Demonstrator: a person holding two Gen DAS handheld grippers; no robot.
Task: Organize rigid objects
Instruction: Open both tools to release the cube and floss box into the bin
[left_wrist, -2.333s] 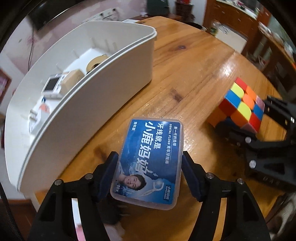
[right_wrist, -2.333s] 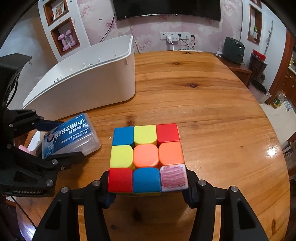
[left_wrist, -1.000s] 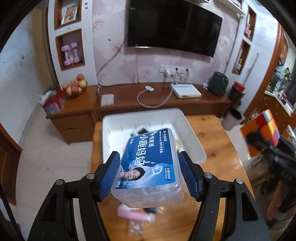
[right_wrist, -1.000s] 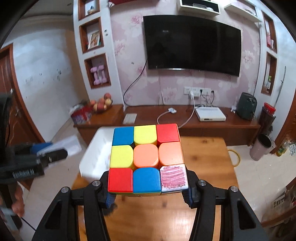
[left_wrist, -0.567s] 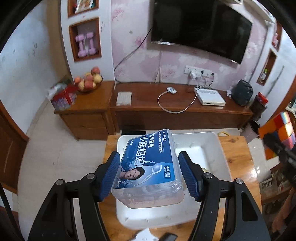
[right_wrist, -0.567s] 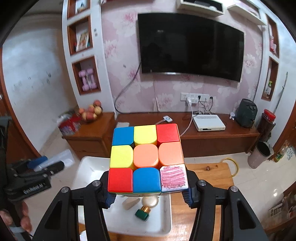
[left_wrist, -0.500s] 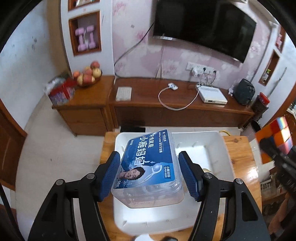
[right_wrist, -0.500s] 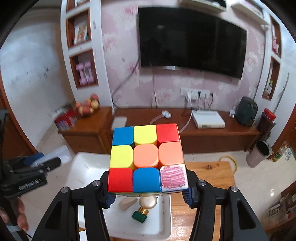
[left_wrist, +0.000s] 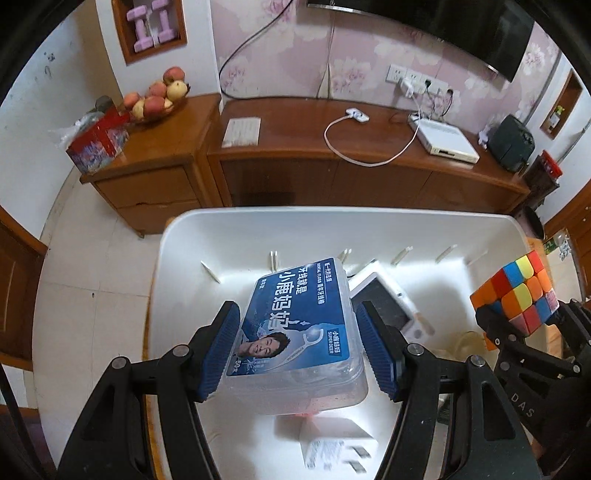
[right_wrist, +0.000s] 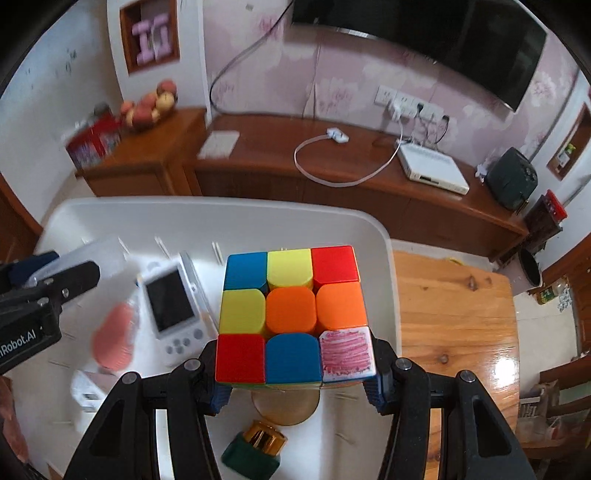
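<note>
My left gripper is shut on a clear dental floss box with a blue label and holds it above the white bin. My right gripper is shut on a multicoloured puzzle cube and holds it above the right part of the same bin. The cube and the right gripper also show at the right of the left wrist view. The left gripper shows at the left of the right wrist view.
In the bin lie a white handheld game console, a pink object, a white plug adapter, a tape roll and a green bottle with gold cap. The wooden table lies right of the bin. A wooden sideboard stands beyond.
Both grippers lifted their objects off the table, rose high, then came down over the bin. The bin now fills the lower half of both views.
</note>
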